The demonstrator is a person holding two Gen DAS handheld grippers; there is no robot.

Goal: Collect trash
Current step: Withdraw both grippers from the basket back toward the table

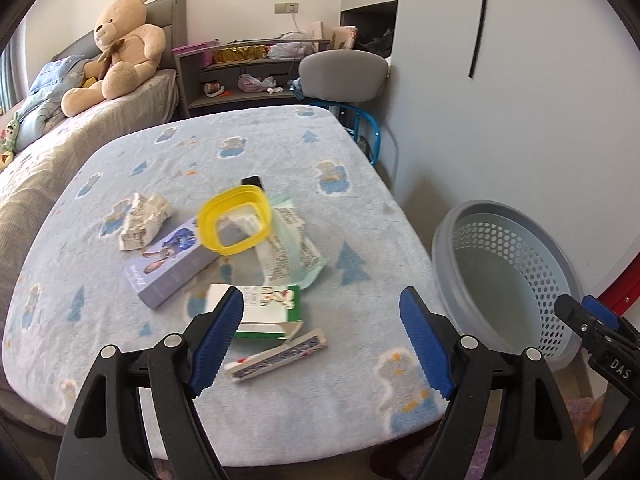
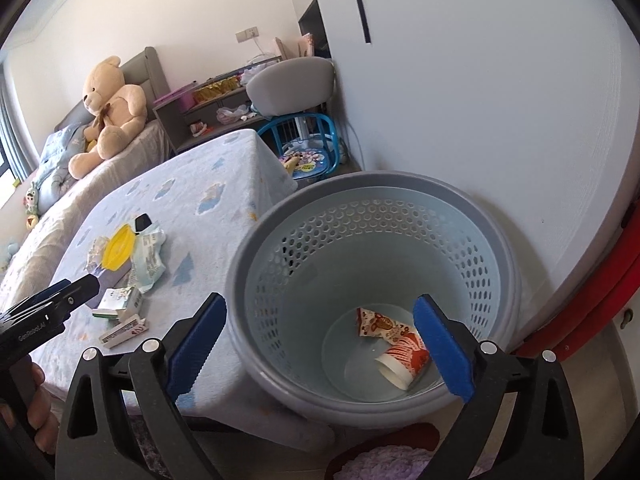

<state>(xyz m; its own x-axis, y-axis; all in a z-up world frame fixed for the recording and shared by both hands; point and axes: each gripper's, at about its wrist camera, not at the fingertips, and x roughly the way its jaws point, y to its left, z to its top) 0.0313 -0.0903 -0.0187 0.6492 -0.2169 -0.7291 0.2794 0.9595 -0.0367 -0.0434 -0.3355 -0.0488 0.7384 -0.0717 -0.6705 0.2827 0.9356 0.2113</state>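
Note:
Trash lies on the blue-patterned table (image 1: 280, 148): a yellow plastic ring (image 1: 234, 220), a crumpled paper (image 1: 144, 220), a purple box (image 1: 172, 266), a pale green wrapper (image 1: 292, 252), a green-and-white carton (image 1: 268, 312) and a small flat card box (image 1: 276, 356). My left gripper (image 1: 322, 340) is open and empty, just above the carton and card box. My right gripper (image 2: 320, 344) is open and empty over the grey perforated basket (image 2: 496, 248), which holds a red-and-white wrapper (image 2: 396, 340). The basket (image 1: 516, 264) stands right of the table.
A bed with a teddy bear (image 1: 120, 48) lies left of the table. A grey shelf (image 1: 240, 76) and a grey chair on a blue frame (image 1: 344, 72) stand behind it. A white wall (image 2: 480, 100) rises right behind the basket.

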